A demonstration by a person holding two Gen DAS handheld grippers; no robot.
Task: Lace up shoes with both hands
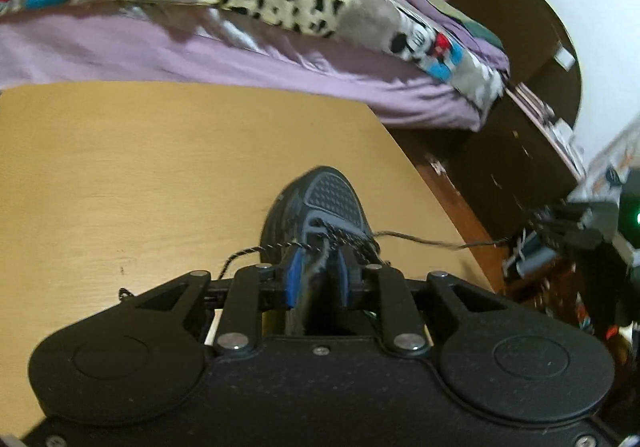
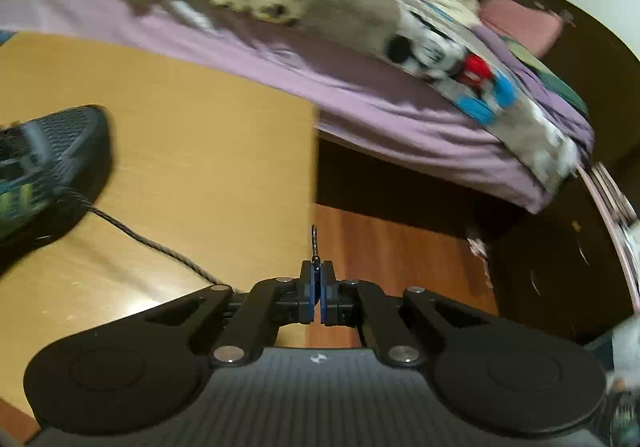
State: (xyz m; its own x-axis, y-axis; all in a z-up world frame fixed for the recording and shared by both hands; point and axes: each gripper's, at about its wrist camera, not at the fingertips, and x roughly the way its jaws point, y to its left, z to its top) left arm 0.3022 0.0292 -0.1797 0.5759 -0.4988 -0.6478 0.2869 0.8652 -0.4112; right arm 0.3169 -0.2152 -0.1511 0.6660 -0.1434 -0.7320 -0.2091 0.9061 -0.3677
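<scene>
Lace (image 2: 160,247) is the thing to mind here: a thin, braided cord, light and limp, with no stiffness except at its hard tip (image 2: 315,237), so it sags when slack and could slip from smooth pads if pulled hard. The tip is likely the best place to take hold for threading, and that is where the right gripper (image 2: 317,279) has it, fingers clenched on the cord with the tip poking out ahead, over the counter's edge. The lace runs back from there across the counter (image 2: 208,151) to the shoe (image 2: 52,167). The shoe stands on the counter, toe pointing away in the left wrist view, a soft mesh upper on a firmer sole, light enough to slide if the lace is tugged. The left gripper (image 1: 318,275) sits at the shoe's throat, fingers (image 1: 294,279) narrowly parted about what looks like the tongue (image 1: 316,271); whether they pinch it I cannot tell. One shoe shows, one lace with two loose ends, one (image 1: 240,255) trailing left, the other (image 1: 432,241) drawn off right. Two grippers.
</scene>
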